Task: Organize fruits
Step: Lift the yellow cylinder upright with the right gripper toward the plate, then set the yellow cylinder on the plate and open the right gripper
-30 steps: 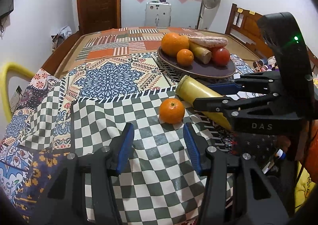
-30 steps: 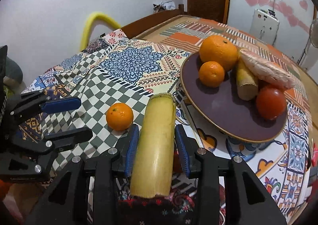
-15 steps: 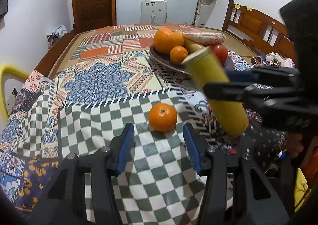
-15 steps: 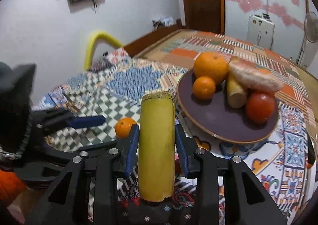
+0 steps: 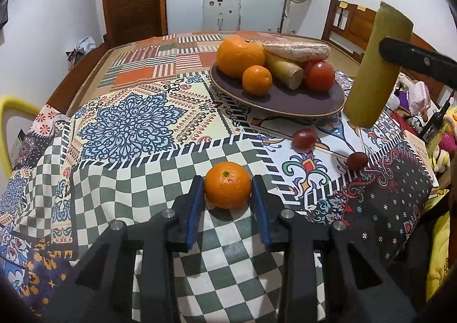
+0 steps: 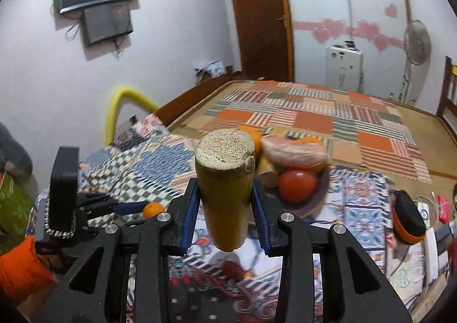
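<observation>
1. The left tongs (image 5: pixel 228 194) sit low over the checked part of the patchwork cloth (image 5: pixel 125 123) on the bench, with a small orange (image 5: pixel 227 188) between their blue pads (image 5: pixel 194 208); both pads touch its sides, so they are pinching it while it rests on the cloth.
2. The right tongs (image 6: pixel 225 208) are raised above the bench and clamp a yellow-green sugarcane piece (image 6: pixel 225 188) around its middle, its cut end tilted up and away from them.
3. Ahead of the left tongs, slightly to the right, stands a dark plate (image 5: pixel 285 103) holding a large orange (image 5: pixel 240 53), a smaller orange (image 5: pixel 257 80), a tomato (image 5: pixel 319 76), another cane piece and a pinkish wrapped item.
4. Two dark red grapes (image 5: pixel 304 137) lie on the cloth between the plate and the left tongs, off to their right.
</observation>
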Tool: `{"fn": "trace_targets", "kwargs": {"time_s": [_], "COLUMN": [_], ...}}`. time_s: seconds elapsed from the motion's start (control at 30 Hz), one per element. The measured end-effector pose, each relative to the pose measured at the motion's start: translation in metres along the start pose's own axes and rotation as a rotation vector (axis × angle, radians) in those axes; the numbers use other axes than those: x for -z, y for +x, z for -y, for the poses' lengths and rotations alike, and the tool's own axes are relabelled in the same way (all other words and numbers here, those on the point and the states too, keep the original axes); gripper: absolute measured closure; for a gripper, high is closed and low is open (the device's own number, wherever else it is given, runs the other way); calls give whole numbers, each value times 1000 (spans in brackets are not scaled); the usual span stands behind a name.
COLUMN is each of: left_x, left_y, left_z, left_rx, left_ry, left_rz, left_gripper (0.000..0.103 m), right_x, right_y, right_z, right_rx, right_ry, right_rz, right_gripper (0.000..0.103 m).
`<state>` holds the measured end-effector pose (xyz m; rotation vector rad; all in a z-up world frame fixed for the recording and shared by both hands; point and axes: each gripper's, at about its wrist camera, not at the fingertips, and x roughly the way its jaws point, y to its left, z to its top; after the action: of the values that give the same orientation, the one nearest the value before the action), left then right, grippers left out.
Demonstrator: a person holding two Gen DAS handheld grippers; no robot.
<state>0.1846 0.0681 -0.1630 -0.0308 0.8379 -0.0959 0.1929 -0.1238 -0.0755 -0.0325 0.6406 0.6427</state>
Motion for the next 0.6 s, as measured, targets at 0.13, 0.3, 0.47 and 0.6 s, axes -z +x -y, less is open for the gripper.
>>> {"fn": "trace_targets", "kwargs": {"time_s": [0.13,0.3,0.47,0.6], "left_x": [-3,-19,-38,-51], "left_y": [-1,-9,-10,-4], "left_z": [1,6,13,18], "left_rx": [2,8,16,17], "left_ry": [-1,4,12,17], "left_rz": [3,42,74,87], "left_gripper": [70,69,69,69], "right_x": [-3,-4,-6,-7], "right_y": [-6,-7,-1,9], "right_z": [15,26,26,26], "right_rx": [29,44,44,45], "right_ry": [37,54,47,33], "right_rz": [21,32,35,20], "right_gripper": [70,70,70,70]}}
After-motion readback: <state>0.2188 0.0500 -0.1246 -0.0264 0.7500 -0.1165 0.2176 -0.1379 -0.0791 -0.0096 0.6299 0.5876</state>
